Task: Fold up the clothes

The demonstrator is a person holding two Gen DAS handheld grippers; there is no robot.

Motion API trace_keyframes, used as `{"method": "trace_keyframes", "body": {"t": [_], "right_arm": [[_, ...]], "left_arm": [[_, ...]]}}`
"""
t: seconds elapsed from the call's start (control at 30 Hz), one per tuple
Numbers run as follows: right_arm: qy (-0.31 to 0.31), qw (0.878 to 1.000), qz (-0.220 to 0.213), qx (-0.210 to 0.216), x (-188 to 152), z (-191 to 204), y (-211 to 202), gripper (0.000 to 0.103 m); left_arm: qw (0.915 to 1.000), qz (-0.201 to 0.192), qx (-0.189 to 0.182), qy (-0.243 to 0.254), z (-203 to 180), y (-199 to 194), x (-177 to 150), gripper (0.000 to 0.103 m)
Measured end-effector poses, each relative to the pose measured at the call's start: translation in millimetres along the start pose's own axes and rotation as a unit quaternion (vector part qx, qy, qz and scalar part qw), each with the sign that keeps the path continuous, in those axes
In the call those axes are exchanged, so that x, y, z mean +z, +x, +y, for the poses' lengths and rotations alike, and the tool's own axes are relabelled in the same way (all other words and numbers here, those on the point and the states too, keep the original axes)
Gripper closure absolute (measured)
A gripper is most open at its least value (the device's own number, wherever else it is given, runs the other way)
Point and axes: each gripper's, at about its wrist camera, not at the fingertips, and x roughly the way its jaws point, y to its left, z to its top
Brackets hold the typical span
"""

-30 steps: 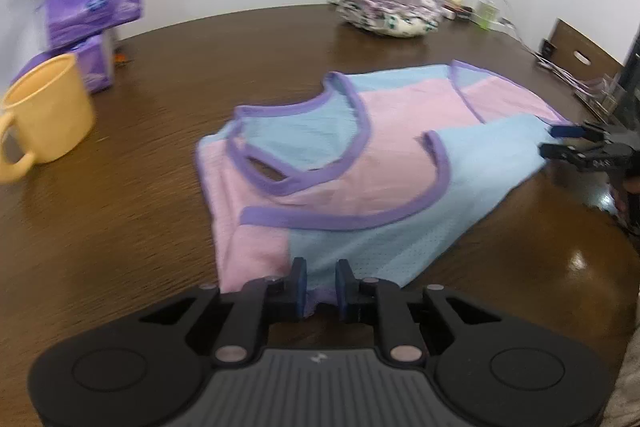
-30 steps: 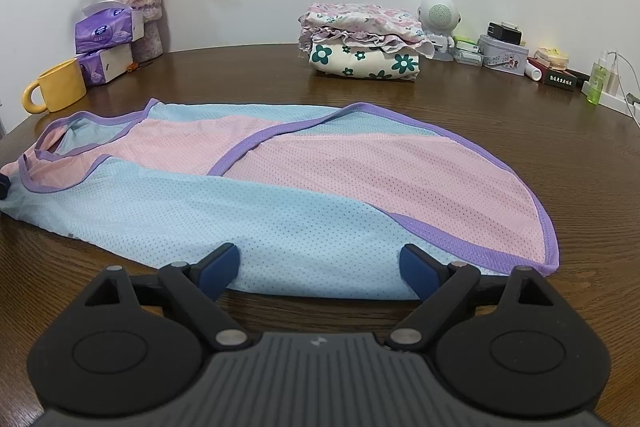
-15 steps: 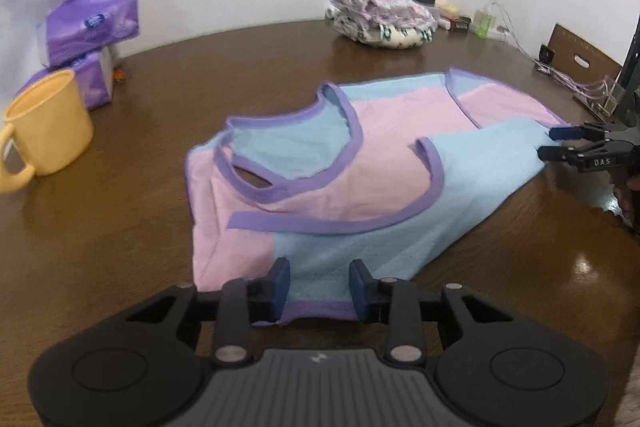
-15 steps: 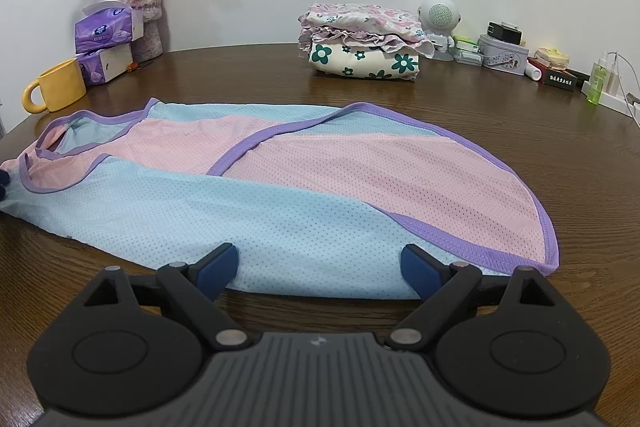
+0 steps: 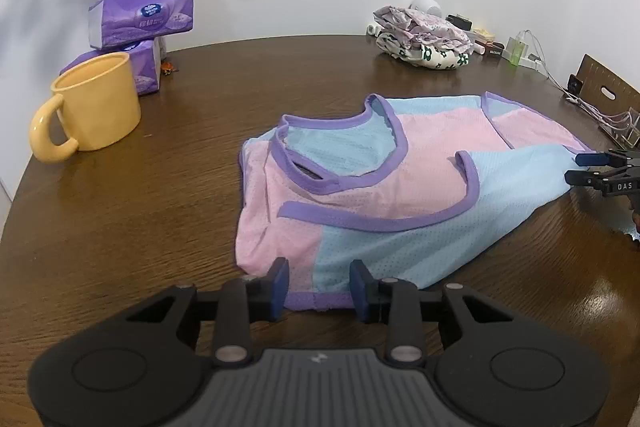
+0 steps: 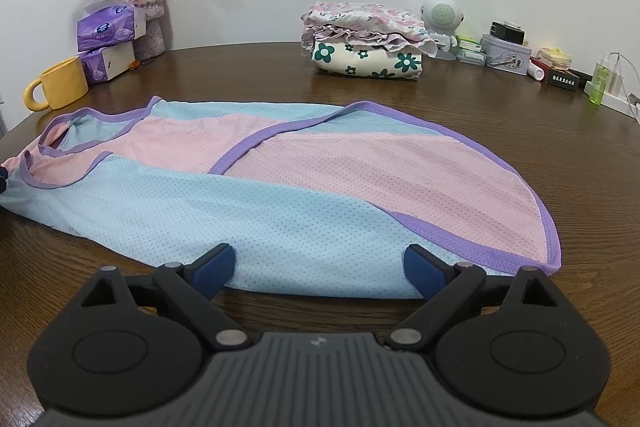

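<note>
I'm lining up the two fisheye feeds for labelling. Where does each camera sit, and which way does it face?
Left wrist: sits on the left tongs, looking down the mesh vest from its shoulder end; own open fingers straddle the purple hem, right tongs at far right.
Right wrist: sits on the right tongs, facing across the vest's long side toward the wall; own wide-open fingers show.
Shared: vest, yellow mug, tissue packs, vase, folded floral clothes, wooden table.

the top [image 6: 280, 195] is pink and light blue with purple edges and tiny dots. the bench [image 6: 520, 131] is dark brown wood. the mug [image 5: 96, 103] is yellow. the folded clothes [image 6: 368, 47] have green flowers.
</note>
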Motion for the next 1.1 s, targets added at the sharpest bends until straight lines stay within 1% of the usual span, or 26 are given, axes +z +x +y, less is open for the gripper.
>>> {"method": "trace_keyframes", "body": {"t": [0.03,0.07,0.1,0.13,0.17,0.2,0.3,0.4,0.43,0.53,0.7,0.83,0.9,1.0,1.1], "right_arm": [[0.0,1.0,0.0,0.0,0,0,0,0.009],[0.0,1.0,0.0,0.0,0,0,0,0.009],[0.0,1.0,0.0,0.0,0,0,0,0.009],[0.0,1.0,0.0,0.0,0,0,0,0.008],[0.0,1.0,0.0,0.0,0,0,0,0.008],[0.0,1.0,0.0,0.0,0,1,0,0.008],[0.0,1.0,0.0,0.0,0,1,0,0.008],[0.0,1.0,0.0,0.001,0,1,0,0.004],[0.0,1.0,0.0,0.001,0,1,0,0.003],[0.0,1.0,0.0,0.001,0,1,0,0.001],[0.0,1.0,0.0,0.001,0,2,0,0.001],[0.0,1.0,0.0,0.001,0,2,0,0.0],[0.0,1.0,0.0,0.001,0,2,0,0.0],[0.0,1.0,0.0,0.001,0,3,-1,0.0],[0.0,1.0,0.0,0.002,0,3,-1,0.0]], "left_arm": [[1.0,-0.005,-0.001,-0.005,0,-2,0,0.066],[0.9998,-0.017,-0.002,-0.012,-1,-7,0,0.059],[0.9994,-0.029,-0.004,-0.019,-1,-12,0,0.048],[0.9987,-0.043,-0.004,-0.026,-2,-17,0,0.041],[0.9977,-0.057,0.001,-0.035,-4,-22,-1,0.025],[0.9964,-0.072,0.009,-0.044,-6,-27,-3,0.014],[0.9911,-0.107,0.032,-0.073,-17,-38,-11,0.011],[0.9866,-0.116,0.042,-0.107,-29,-38,-20,0.009],[0.9863,-0.115,0.042,-0.111,-33,-37,-22,0.009],[0.9854,-0.12,0.033,-0.116,-49,-32,-28,0.009],[0.9828,-0.13,0.021,-0.129,-70,-21,-30,0.009],[0.9798,-0.132,0.033,-0.147,-83,-10,-28,0.009],[0.9788,-0.125,0.046,-0.155,-90,-4,-27,0.009],[0.979,-0.122,0.064,-0.15,-101,5,-27,0.009],[0.9788,-0.13,0.077,-0.138,-111,11,-27,0.009]]}}
